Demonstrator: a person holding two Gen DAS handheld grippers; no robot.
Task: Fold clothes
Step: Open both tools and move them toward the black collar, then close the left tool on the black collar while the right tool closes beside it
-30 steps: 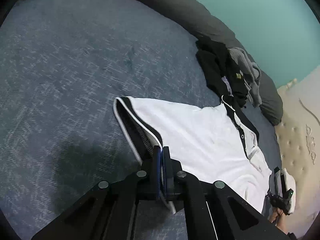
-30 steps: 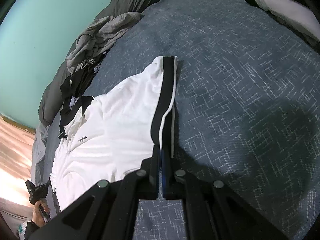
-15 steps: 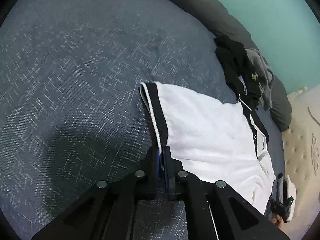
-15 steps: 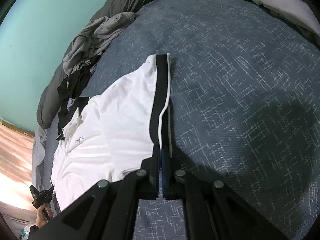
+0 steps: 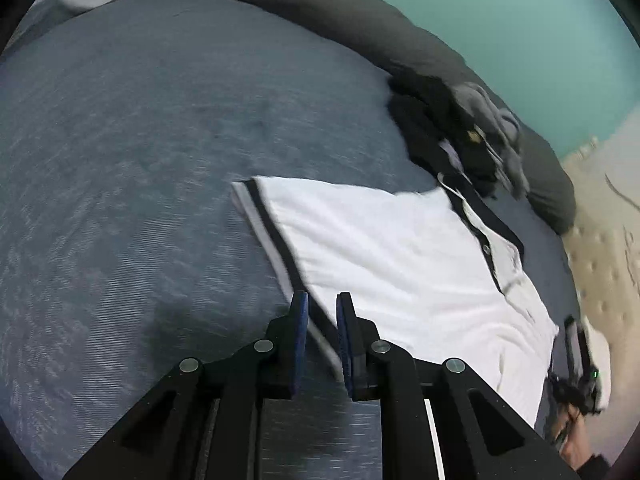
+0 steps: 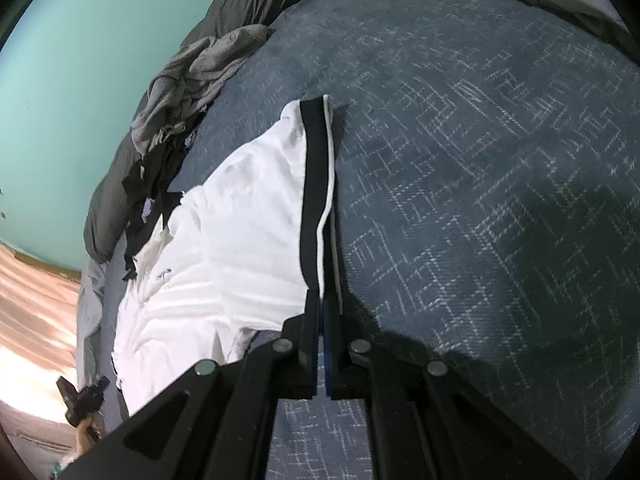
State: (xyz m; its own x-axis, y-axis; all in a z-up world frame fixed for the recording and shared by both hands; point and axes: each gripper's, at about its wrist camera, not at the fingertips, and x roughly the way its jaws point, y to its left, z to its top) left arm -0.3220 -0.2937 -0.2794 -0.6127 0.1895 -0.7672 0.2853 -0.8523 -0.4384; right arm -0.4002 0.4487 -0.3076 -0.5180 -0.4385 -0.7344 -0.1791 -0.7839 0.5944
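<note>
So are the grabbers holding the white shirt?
Right gripper pinches the white shirt at its black hem band. Left gripper is open, holding nothing.

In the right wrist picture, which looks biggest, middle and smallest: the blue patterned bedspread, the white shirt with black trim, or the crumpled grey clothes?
1. Blue patterned bedspread
2. White shirt with black trim
3. Crumpled grey clothes, though they lie farther from the camera, so they may look smaller than they are.
</note>
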